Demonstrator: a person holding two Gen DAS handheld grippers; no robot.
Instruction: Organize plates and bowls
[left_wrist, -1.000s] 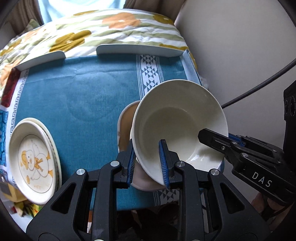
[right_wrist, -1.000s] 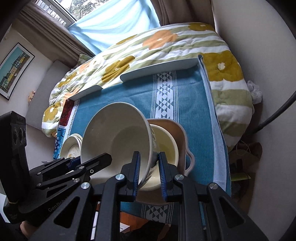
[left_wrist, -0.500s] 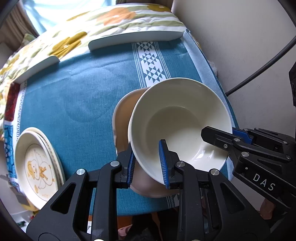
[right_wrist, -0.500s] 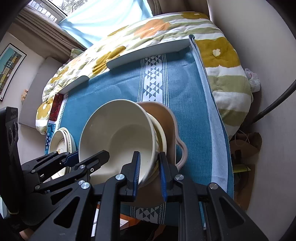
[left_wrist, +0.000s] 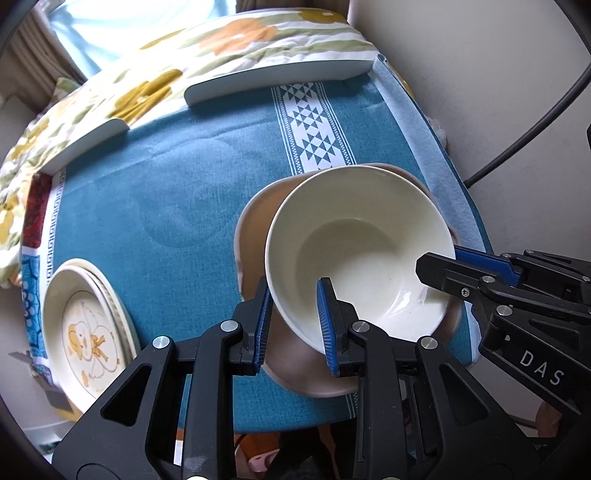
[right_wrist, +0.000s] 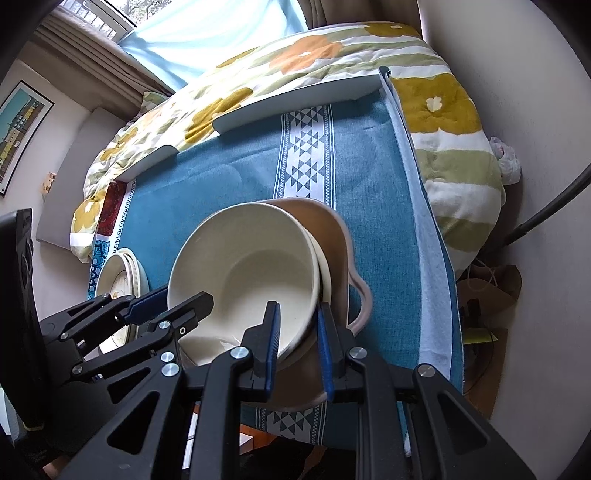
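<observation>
We pinch the cream bowl (left_wrist: 354, 243) by its rim — left gripper (left_wrist: 293, 325) and right gripper (right_wrist: 297, 341) both clamped — over the tan dish (right_wrist: 332, 236).

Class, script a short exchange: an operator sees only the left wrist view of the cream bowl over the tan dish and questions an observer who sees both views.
Operator: Is anything under the cream bowl besides the tan dish?
Observer: Yes. A second bowl sits in the tan dish, beneath the cream bowl.
Operator: Does the dish have a handle?
Observer: Yes, a loop handle on its right side, beside the fingers of the right gripper.
</observation>
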